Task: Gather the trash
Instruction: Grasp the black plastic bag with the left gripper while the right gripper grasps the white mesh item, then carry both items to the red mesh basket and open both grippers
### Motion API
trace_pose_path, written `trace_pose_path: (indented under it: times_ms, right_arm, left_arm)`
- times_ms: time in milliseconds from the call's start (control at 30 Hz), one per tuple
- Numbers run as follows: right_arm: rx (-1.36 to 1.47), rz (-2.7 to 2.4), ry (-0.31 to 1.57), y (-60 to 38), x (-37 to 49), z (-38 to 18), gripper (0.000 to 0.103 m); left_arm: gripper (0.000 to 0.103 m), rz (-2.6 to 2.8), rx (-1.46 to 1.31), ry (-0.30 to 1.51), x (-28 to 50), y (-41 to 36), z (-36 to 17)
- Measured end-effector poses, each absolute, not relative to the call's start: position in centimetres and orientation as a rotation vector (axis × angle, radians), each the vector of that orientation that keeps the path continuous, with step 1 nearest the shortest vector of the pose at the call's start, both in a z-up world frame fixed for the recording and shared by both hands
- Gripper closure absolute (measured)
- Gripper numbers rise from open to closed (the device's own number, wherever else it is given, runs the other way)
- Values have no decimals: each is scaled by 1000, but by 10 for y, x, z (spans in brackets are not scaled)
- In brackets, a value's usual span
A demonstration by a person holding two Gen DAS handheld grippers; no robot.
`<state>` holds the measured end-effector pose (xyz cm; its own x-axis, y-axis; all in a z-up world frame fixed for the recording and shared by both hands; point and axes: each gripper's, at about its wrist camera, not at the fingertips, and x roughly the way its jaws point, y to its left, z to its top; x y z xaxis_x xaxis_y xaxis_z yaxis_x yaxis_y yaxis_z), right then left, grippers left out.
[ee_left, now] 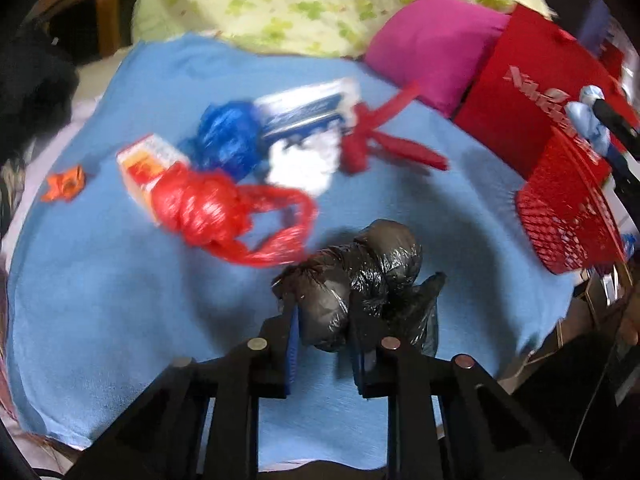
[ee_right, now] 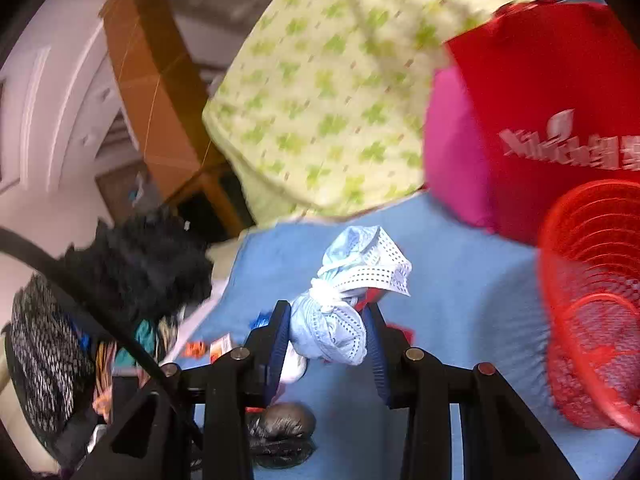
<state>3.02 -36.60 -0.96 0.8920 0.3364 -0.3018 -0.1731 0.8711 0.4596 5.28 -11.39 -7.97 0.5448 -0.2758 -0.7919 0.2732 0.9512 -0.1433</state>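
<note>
Black bag [ee_left: 360,280] is sitting clamped in the left tongs [ee_left: 326,320] above the blue cloth [ee_left: 120,300]; right tongs [ee_right: 326,332] are gripping a pale wad [ee_right: 340,320]. Both should be carried squarely over the basket [ee_right: 592,300] before letting go.

Left gripper [ee_left: 326,312] clamped on black bag bundle [ee_left: 360,280] above blue cloth [ee_left: 120,300]; red mesh basket [ee_left: 568,216] at right.

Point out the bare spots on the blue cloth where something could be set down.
Bare blue cloth lies near-left, below the red bag, and again between the black bag and the red basket. The middle is crowded: blue bag, carton, red strips.
</note>
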Motion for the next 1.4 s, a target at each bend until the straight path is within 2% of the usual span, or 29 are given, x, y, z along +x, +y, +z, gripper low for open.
trace_pose_path:
  times_ms: [167,333,600,733,767,867,900,933,1000,1133,1267,1400]
  right_arm:
    - [477,197,263,-403,-1,2,64]
    - [515,124,173,-443,-34,4,62]
    - [670,-32,84,-510,-60,-7,62]
    - [760,-86,70,-540,-68,-17,60]
    - [776,-87,78,-544,-68,-19,56]
    - [831,-120,94,-557,-68,-26,31]
    - [841,-135,87,-561,-72,-29,28]
    - [852,-144,70,-566,-79,-32,28]
    - [867,-162,32,-573,-88,-34,27]
    - [858,-150,9,-574,-92,-32,26]
    - [670,-134,-7,-540,-91,-9,26]
    - [465,-43,-29,-486,-86,12,26]
  left_arm:
    - [84,-343,44,895,43,-131,-62]
    - [85,-401,90,801,38,-160,-23]
    - [85,-547,145,622,51,-256,72]
    - [84,-619,175,589,60,-316,94]
    - [84,-639,183,589,63,-332,94]
    - [77,-690,210,604,71,-370,88]
    - [74,-691,221,615,73,-379,85]
    - [67,-678,231,630,76,-386,80]
    - [62,-678,218,659,80,-388,69]
    - [60,-660,178,673,83,-370,61]
    - [49,-587,63,676,80,-309,58]
    - [48,-414,13,666,74,-219,38]
